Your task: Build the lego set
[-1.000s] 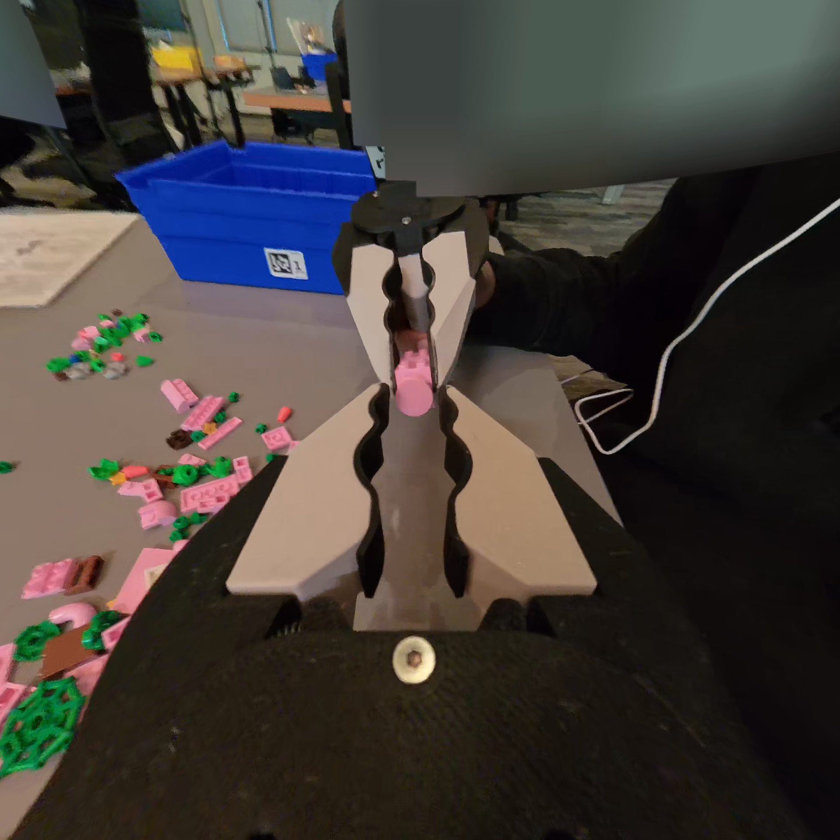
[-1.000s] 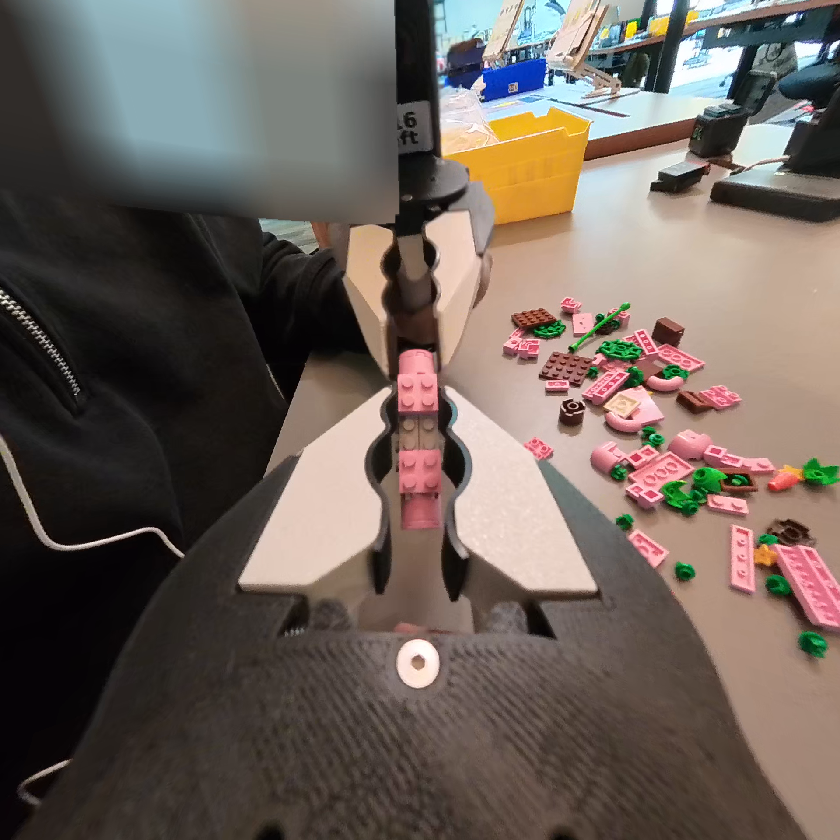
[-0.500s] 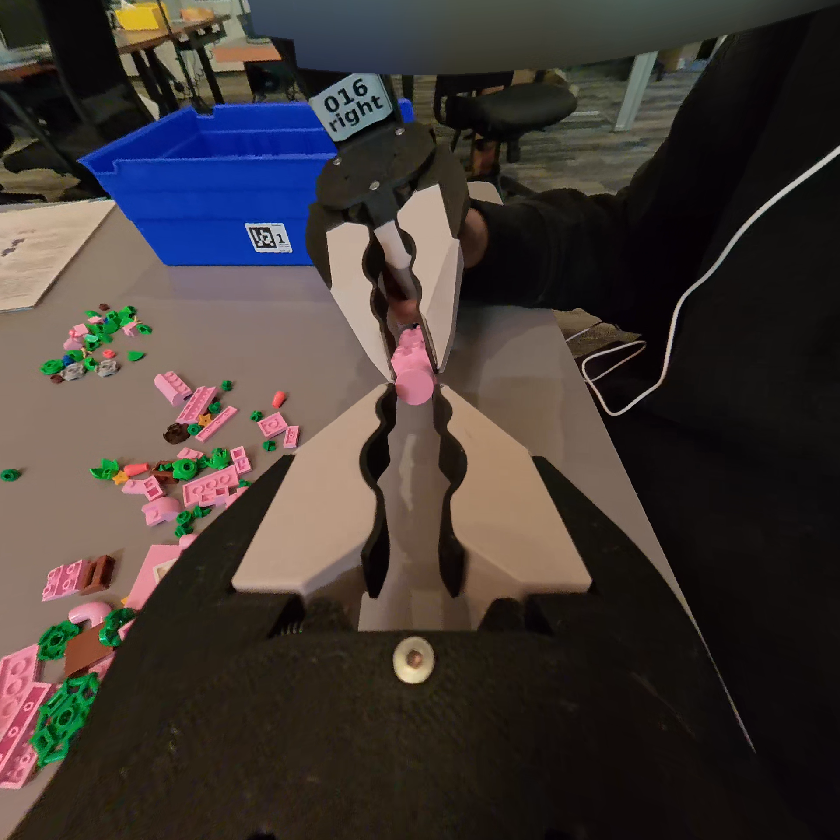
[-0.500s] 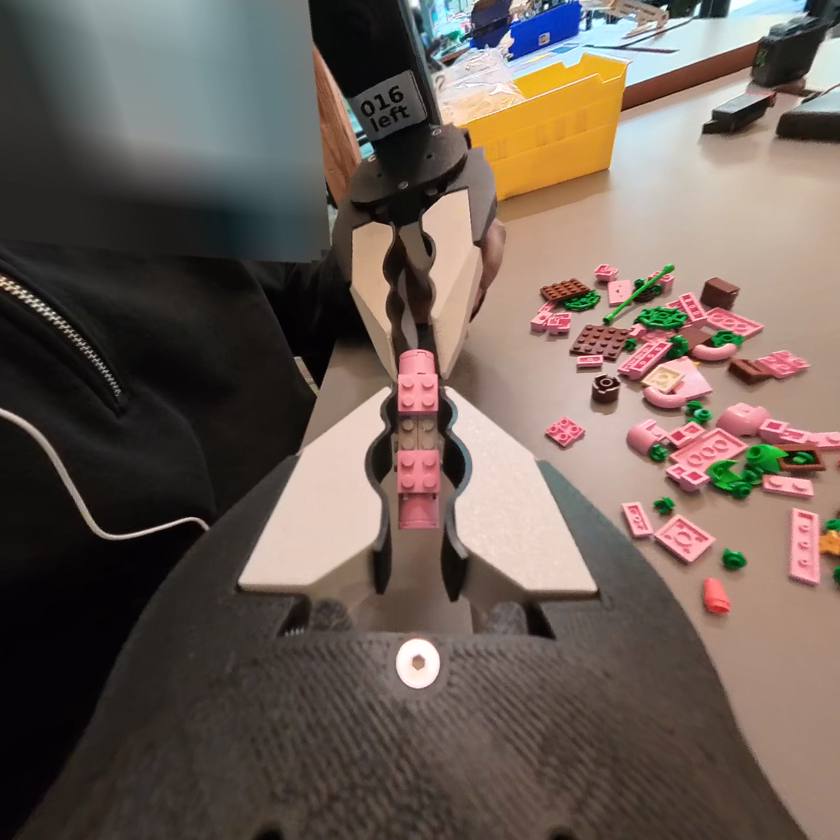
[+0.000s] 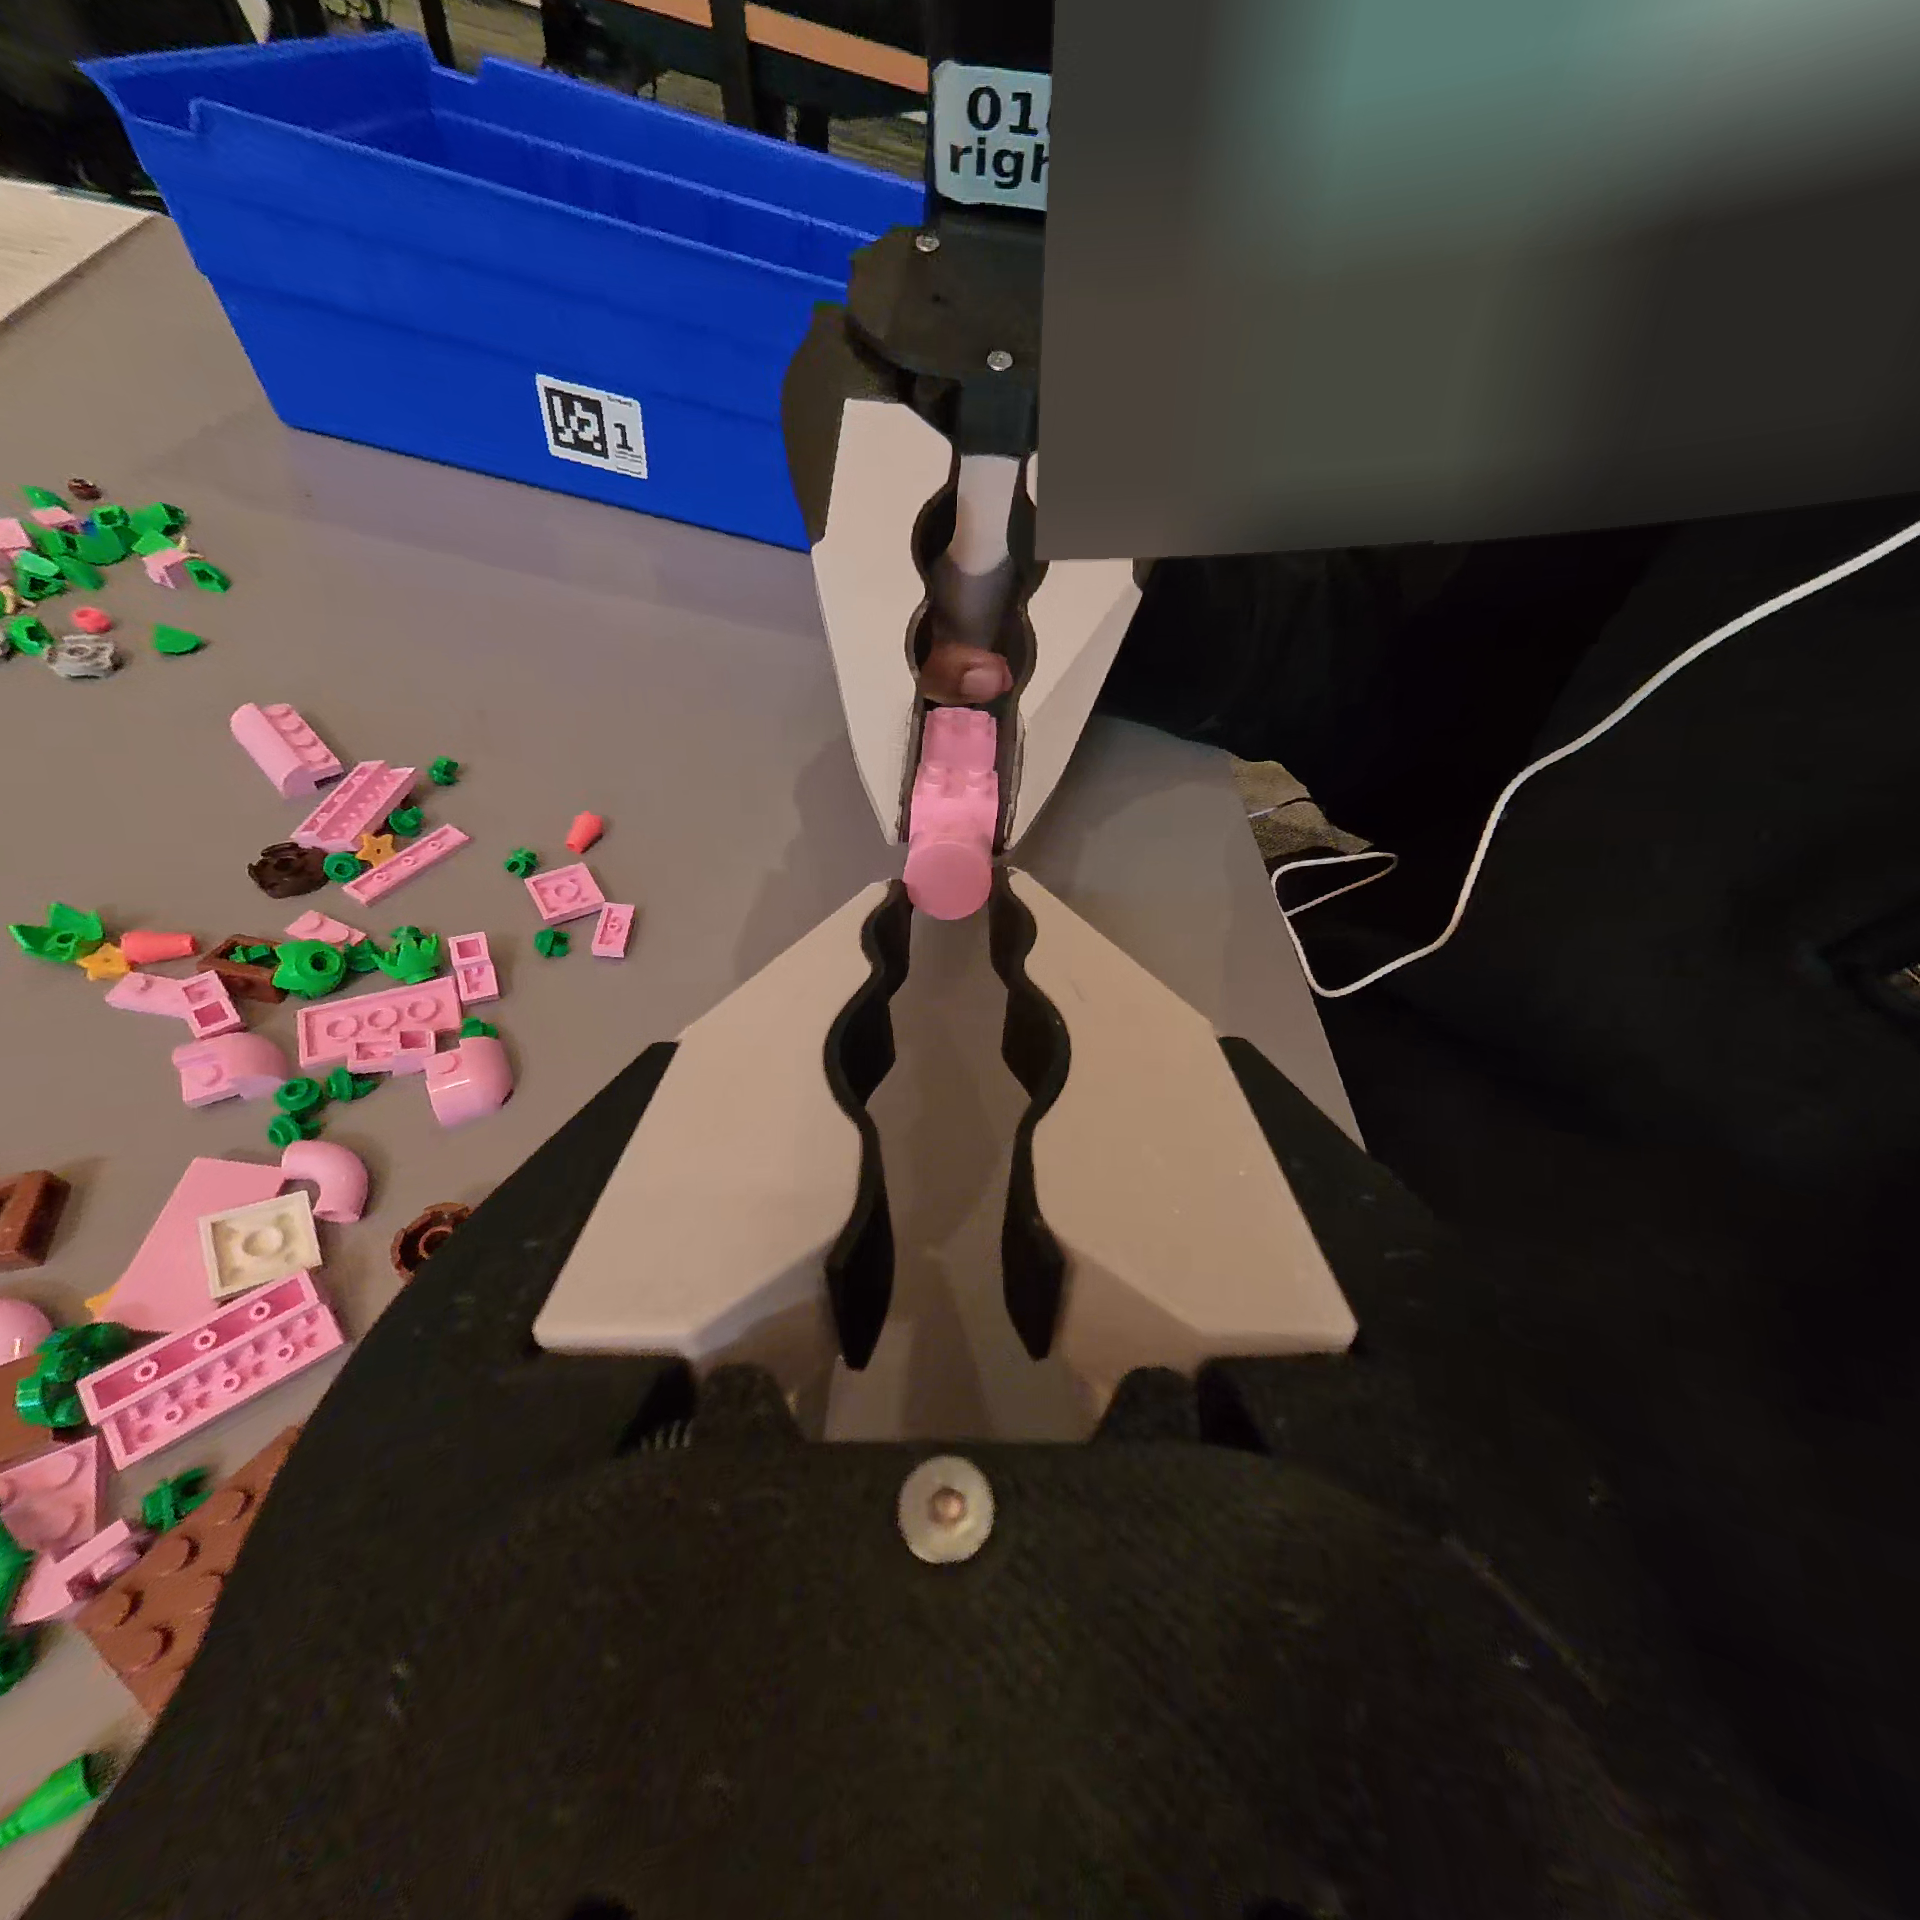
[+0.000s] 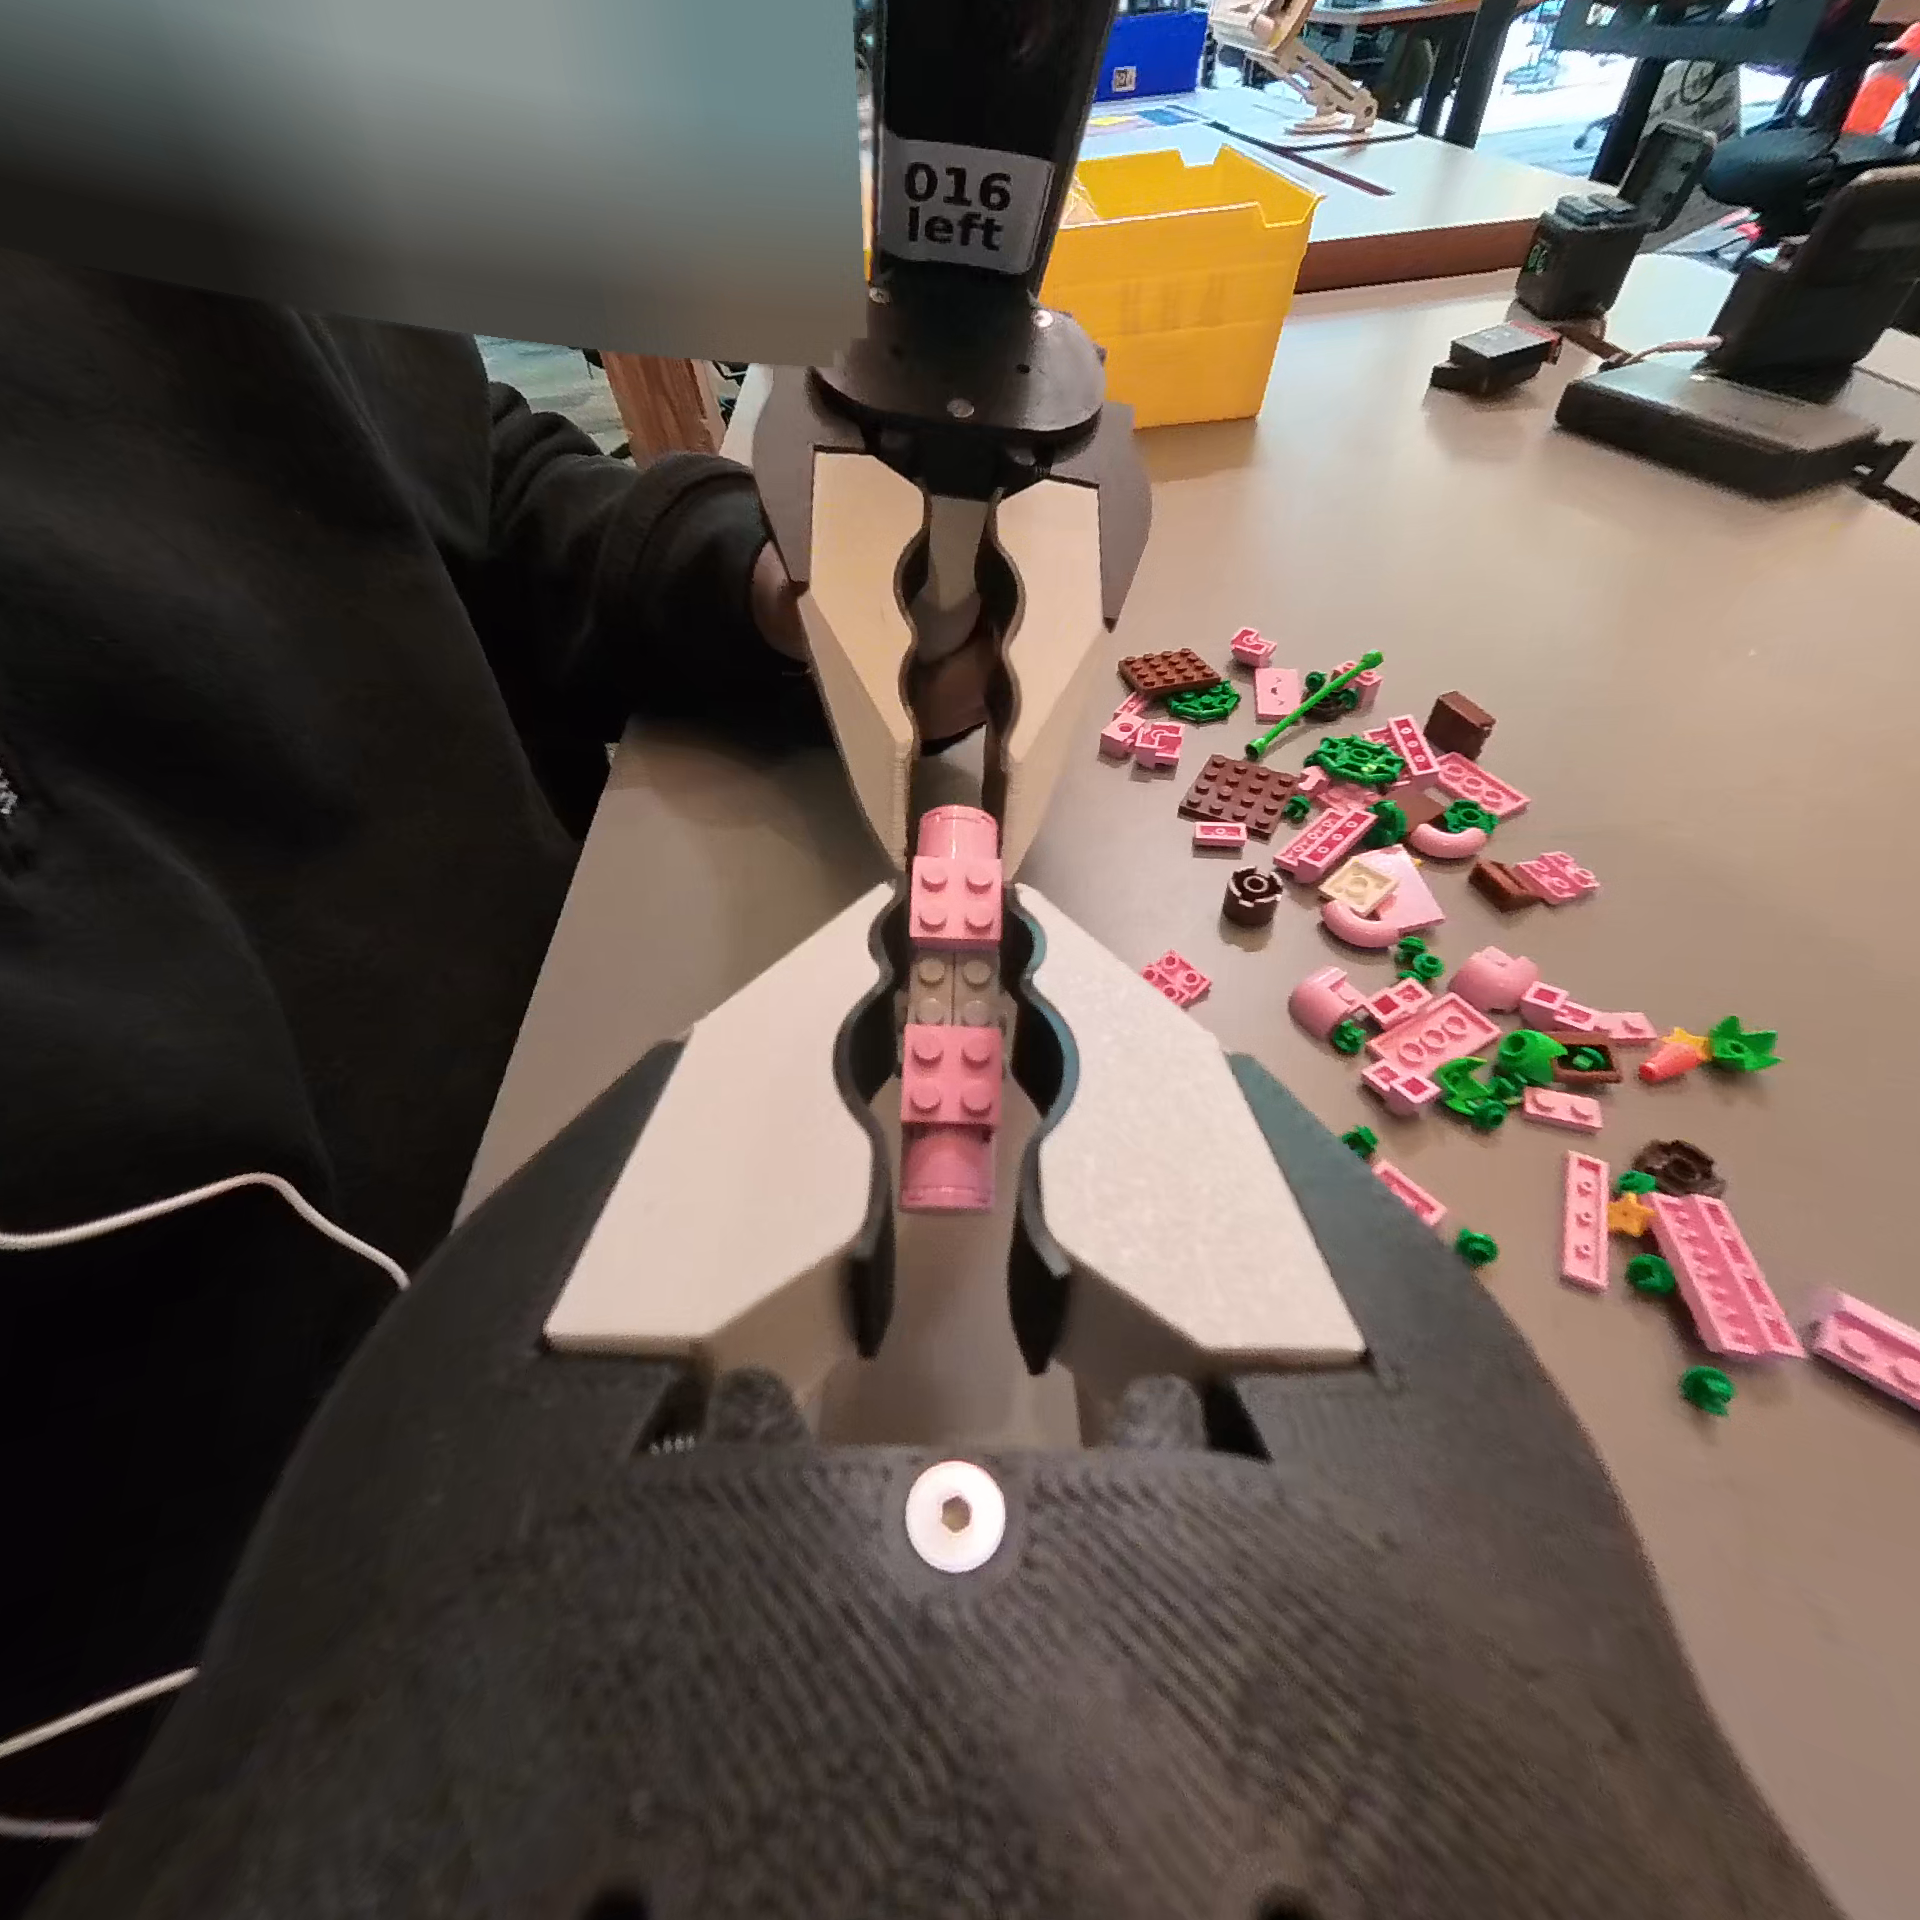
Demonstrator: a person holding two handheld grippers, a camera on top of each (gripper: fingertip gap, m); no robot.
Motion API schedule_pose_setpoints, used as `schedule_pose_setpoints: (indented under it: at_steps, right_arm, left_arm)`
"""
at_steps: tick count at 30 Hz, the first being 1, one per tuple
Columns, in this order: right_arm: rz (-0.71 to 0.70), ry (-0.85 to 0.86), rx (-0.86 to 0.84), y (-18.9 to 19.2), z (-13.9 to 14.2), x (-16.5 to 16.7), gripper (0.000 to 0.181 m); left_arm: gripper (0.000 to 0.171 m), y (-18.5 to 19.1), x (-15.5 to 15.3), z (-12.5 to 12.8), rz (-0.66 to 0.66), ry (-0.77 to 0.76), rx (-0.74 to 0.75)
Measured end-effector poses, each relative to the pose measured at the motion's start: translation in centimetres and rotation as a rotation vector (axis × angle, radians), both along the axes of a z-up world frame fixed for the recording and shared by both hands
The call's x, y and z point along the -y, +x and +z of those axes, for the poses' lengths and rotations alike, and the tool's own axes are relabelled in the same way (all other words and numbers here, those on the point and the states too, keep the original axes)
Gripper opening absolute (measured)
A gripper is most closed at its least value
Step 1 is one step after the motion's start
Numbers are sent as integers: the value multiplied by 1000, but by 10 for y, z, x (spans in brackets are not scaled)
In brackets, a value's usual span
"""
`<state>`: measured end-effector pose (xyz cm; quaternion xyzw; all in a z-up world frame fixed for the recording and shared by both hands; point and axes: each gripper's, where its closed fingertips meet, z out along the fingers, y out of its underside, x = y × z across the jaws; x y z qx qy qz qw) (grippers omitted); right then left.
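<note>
My right gripper is shut on a small stack of pink and grey bricks, held lengthwise between its fingers above the table's near edge. The stack also shows in the left wrist view. A round pink piece sits at the stack's far end. My left gripper faces the right gripper tip to tip, and its tips are closed on that round piece. The left gripper comes in from straight ahead in the right wrist view.
Loose pink, green and brown pieces lie on the grey table and also show in the right wrist view. A blue bin and a yellow bin stand further back. A person in black sits at the table edge. My left and right fingertips are right by each other.
Both grippers stay joined tip to tip on the stack. The pair has swung, so the blue bin and the loose pieces now look closer.
</note>
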<state>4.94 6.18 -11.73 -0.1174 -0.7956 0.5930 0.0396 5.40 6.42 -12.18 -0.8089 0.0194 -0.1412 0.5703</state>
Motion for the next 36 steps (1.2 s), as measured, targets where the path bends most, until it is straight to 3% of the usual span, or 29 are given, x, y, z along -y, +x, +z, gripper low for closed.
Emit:
schedule_pose_setpoints:
  at_steps: [9,22,27,36]
  right_arm:
    - [11,14,4,1,-3,0,14]
    - [3,22,22,-1,-7,0,15]
    - [-108,141,65,-21,-32,-10,14]
    - [-79,370,48,-15,-71,-8,15]
  left_arm:
    - [12,1,0,-3,-6,13,-151]
    - [13,-2,0,-6,1,1,-129]
    - [38,-13,4,-1,31,12,-39]
    - [39,-28,10,13,81,88,49]
